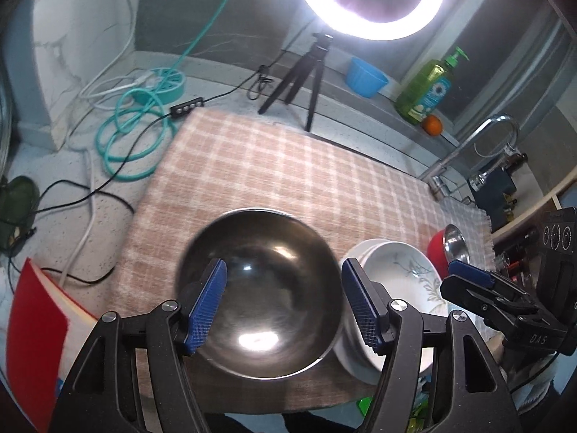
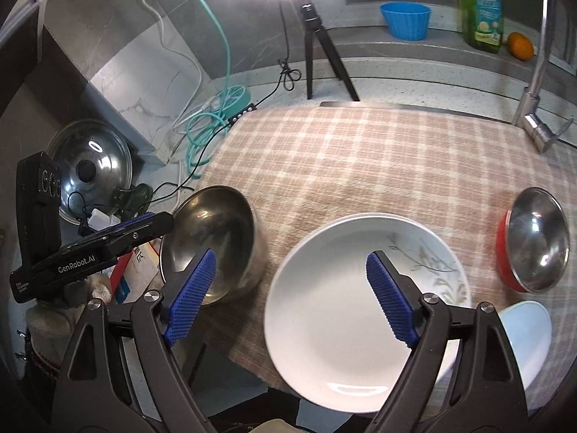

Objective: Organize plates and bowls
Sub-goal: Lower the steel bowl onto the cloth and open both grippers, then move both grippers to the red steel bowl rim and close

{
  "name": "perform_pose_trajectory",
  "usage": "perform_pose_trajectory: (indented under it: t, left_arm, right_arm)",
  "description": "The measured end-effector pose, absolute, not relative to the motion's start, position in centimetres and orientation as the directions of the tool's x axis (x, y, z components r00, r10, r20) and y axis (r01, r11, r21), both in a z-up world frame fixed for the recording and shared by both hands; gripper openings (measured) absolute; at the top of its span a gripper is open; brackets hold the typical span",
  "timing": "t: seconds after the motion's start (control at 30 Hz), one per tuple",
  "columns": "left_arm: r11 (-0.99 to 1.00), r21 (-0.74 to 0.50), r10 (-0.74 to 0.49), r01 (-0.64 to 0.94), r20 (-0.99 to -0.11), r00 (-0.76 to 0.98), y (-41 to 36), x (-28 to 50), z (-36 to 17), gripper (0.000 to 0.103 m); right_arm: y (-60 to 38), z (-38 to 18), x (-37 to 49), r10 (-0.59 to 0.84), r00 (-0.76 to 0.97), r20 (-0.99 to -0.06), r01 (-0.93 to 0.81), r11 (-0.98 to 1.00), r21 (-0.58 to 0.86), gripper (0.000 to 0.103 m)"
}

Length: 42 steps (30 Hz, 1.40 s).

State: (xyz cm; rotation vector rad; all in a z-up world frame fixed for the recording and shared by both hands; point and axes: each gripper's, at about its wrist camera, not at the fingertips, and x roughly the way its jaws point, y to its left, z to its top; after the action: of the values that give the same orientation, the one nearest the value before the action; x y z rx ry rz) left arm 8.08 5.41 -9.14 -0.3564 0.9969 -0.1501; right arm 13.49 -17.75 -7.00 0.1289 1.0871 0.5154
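The left gripper [image 1: 285, 299] was held spread and empty above the round stainless-steel bowl [image 1: 259, 292], which sat on the pink checked cloth [image 1: 288, 166]. The right gripper [image 2: 292, 296], likewise spread and empty, was poised over the white floral-patterned plate [image 2: 360, 310], just right of that bowl. Each hand was judged nearest its own dish.

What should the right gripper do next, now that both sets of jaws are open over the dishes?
Probably swing the right gripper across to the red bowl with the steel liner. The white plate already sits on another white dish, the steel bowl rests free on the checked cloth, and neither gripper holds anything, so the red bowl looks left to sort.
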Motion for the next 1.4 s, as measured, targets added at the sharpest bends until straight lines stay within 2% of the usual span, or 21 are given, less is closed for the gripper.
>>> perform_pose_trajectory:
  t: [0.57, 1.03, 1.23, 1.4]
  left_arm:
    - [0.914, -0.388, -0.392, 0.121, -0.765, 0.51, -4.9, 10.1, -8.4, 0.066]
    - [0.88, -0.405, -0.475, 0.248, -0.754, 0.455, -13.9, 12.4, -9.3, 0.066]
    - [0.865, -0.423, -0.501, 0.271, -0.767, 0.401, -17.3, 14.1, -10.8, 0.065]
    - [0.848, -0.463, -0.528, 0.258, -0.781, 0.334, -18.9, 15.8, -12.5, 0.063]
  right_arm:
    - [-31.7, -5.3, 12.2, 0.349, 0.487, -0.801, -0.148, 0.937, 0.318, 0.088]
    - [-40.9, -6.6, 13.1, 0.24, 0.535, -0.81, -0.033, 0.964, 0.264, 0.088]
    - [-43.0, -8.8, 14.8, 0.253, 0.499, -0.829, -0.016, 0.959, 0.283, 0.088]
    - [-44.0, -11.0, 16.1, 0.282, 0.452, -0.846, -0.003, 0.949, 0.315, 0.077]
